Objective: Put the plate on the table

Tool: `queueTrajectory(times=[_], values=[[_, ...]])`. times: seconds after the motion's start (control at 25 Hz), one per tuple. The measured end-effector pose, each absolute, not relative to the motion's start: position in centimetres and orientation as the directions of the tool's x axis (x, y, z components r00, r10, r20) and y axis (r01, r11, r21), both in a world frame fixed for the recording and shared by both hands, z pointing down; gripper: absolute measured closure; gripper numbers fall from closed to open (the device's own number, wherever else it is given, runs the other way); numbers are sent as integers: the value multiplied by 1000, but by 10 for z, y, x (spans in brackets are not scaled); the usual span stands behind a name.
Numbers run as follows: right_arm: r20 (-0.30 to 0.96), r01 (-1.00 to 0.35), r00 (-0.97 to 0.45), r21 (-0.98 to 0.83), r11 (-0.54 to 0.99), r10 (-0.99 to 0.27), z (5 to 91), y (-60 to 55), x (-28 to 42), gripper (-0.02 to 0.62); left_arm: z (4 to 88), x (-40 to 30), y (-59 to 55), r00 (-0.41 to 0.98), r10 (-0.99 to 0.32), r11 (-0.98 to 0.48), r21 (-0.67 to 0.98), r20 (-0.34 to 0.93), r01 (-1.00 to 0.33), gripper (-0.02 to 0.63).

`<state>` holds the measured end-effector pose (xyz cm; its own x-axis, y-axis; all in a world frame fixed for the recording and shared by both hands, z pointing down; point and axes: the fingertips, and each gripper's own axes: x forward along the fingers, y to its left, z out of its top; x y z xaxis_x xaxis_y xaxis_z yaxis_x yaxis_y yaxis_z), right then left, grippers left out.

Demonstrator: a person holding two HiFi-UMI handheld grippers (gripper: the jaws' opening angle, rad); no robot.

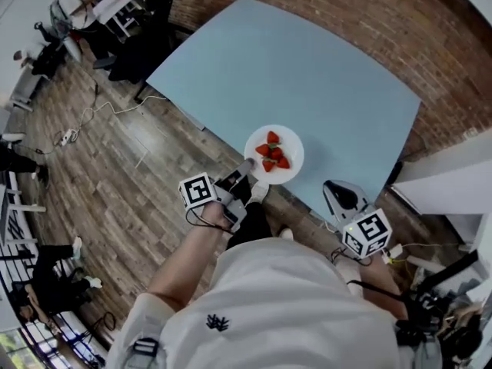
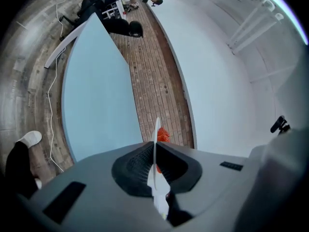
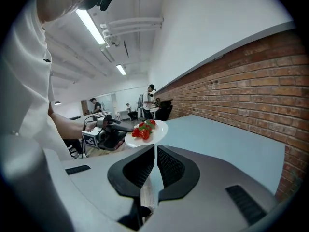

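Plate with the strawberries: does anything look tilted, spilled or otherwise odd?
Nothing stands out. The left gripper holds the plate by its rim, about level, over the table's near edge. The strawberries sit piled on it, none spilled.

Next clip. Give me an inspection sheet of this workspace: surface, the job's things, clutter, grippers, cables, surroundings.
Surface: light blue table, nothing on it apart from the plate.
Job's things: white plate carrying strawberries, over the table's near edge; whether it rests on the table cannot be told.
Clutter: nothing seen.
Grippers: left gripper shut on the plate's rim; right gripper shut with nothing between its jaws, near the table's near edge.
Cables: white cable trails across the floor to a power strip.
Surroundings: wooden floor, brick wall, other desks farther off.
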<state>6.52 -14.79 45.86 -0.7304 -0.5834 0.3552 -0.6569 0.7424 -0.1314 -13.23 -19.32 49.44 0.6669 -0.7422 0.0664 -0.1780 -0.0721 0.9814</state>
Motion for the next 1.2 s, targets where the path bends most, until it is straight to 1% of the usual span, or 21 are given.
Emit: queueTrajectory(times=[0.2,0.36,0.48,0.8,1.04,1.2], values=[[374,-764,-628,-124,634,-683,454,-204,69,586,523,-128,-275,756,-646,-60,981,101,-182,592],[389,-818,-560,-121,562,-732,447,-244,62,586,542,-127,-345,807,-578,-59,980,120,-188,592],[401,-845,-521,-116,522,-754,448,-270,55,586,561,-125,-395,834,-539,-88,977,118,-194,592],[454,-927,-370,-122,355,-811,454,-298,60,586,619,-109,-490,879,-445,-56,974,173,-220,592],[494,-964,-267,-119,240,-828,456,-305,82,586,654,-93,-530,888,-410,-23,971,209,-240,592],[517,-975,-222,-126,183,-827,460,-304,89,586,671,-85,-547,888,-399,2,969,227,-247,592]])
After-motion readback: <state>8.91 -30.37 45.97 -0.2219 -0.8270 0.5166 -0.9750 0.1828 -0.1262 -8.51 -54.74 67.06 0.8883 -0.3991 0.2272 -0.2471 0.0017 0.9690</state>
